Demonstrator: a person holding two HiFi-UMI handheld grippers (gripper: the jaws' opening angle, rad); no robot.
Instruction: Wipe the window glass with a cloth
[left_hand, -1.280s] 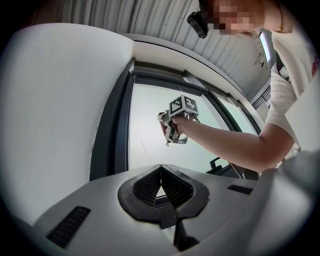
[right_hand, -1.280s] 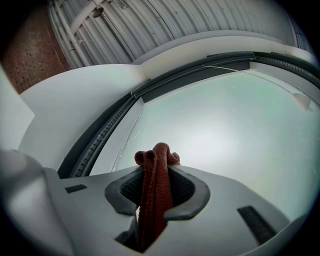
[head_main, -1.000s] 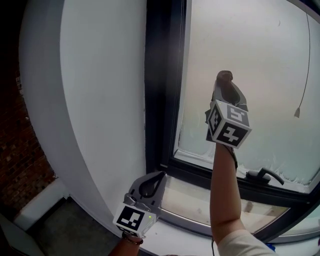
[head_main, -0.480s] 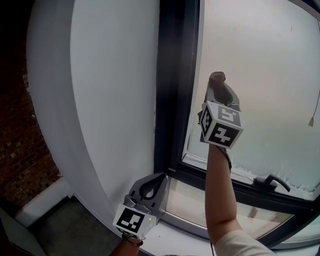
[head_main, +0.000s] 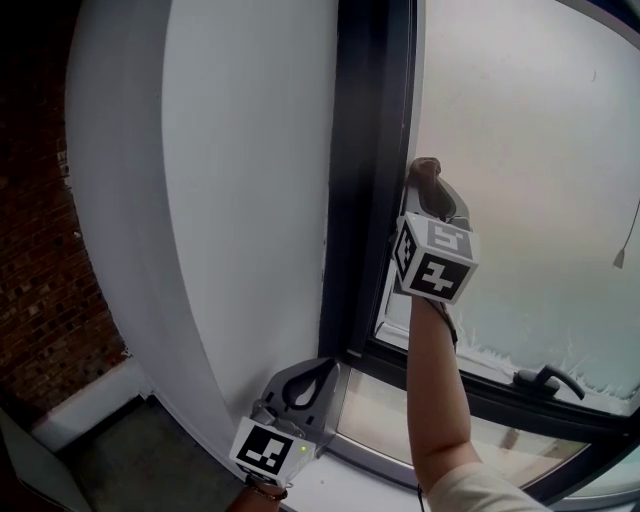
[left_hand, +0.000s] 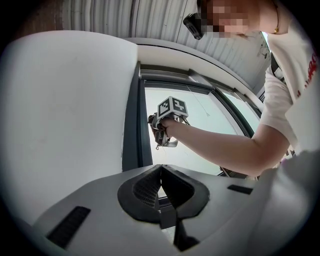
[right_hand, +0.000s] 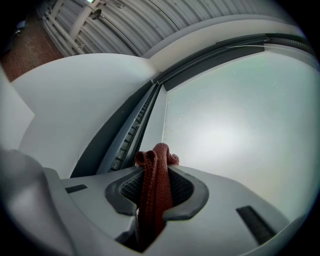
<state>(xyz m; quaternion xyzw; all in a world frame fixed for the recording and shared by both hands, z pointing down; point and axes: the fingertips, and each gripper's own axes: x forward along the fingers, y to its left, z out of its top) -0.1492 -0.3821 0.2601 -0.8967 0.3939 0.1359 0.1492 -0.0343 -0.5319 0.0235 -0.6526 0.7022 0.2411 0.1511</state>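
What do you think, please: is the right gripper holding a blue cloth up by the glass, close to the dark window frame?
Not quite: the cloth is dark red, not blue, as the right gripper view shows. The right gripper does hold it in its jaws by the glass, close to the dark window frame.

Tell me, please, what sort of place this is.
Probably indoors beside a building's window: hazy window glass in a dark frame with a handle, a white wall alongside and a brick wall further left.
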